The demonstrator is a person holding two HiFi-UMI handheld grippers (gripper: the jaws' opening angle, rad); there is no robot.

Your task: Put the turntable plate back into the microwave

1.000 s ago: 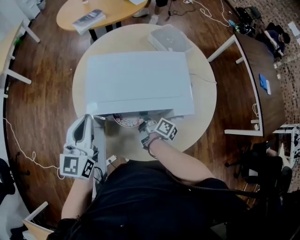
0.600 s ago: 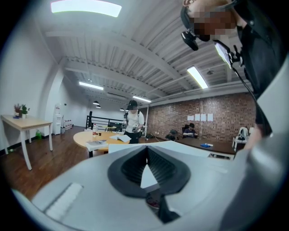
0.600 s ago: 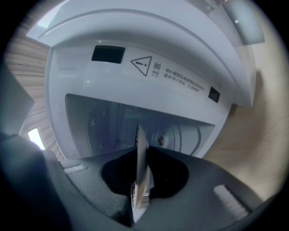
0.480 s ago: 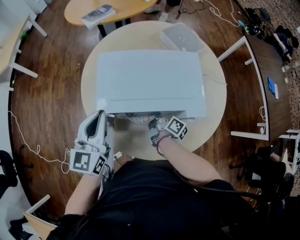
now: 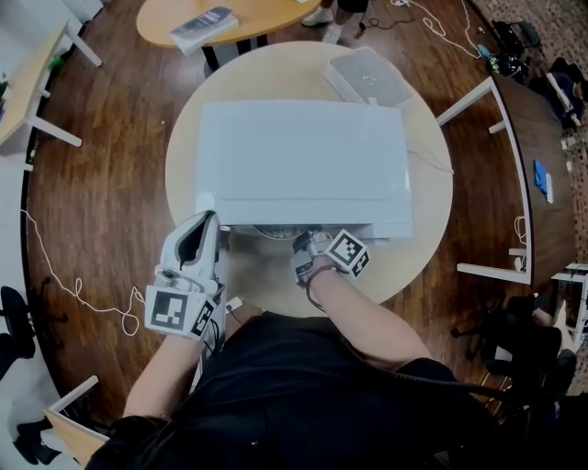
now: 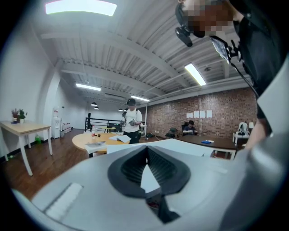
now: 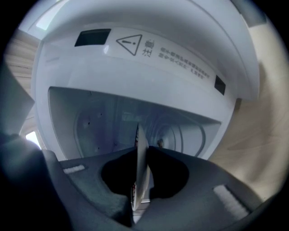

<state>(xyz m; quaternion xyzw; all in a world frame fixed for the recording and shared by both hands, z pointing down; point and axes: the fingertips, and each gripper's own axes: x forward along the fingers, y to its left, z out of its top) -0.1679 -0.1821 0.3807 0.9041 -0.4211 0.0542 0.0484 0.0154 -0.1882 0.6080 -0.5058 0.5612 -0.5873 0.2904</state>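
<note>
Firmly, the right tool (image 7: pixel 141 147) pinches the turntable plate (image 7: pixel 139 185) at the open microwave (image 7: pixel 135 81); left tool (image 6: pixel 147 147) closed, empty.

This is an open-plan office or shared workroom in a loft-like hall. A brick wall (image 6: pixel 212 118) closes the far side under a ribbed ceiling (image 6: pixel 135 58) with strip lights (image 6: pixel 195 74). Tables stand spaced over a wooden plank floor (image 5: pixel 110 156): a round counter (image 5: pixel 427 197), an oval table (image 5: pixel 266 16) with papers, and a dark desk (image 6: pixel 205 142) where a person (image 6: pixel 189 128) sits. An office chair (image 5: pixel 514 335) and loose cables (image 5: pixel 42 255) lie about.
</note>
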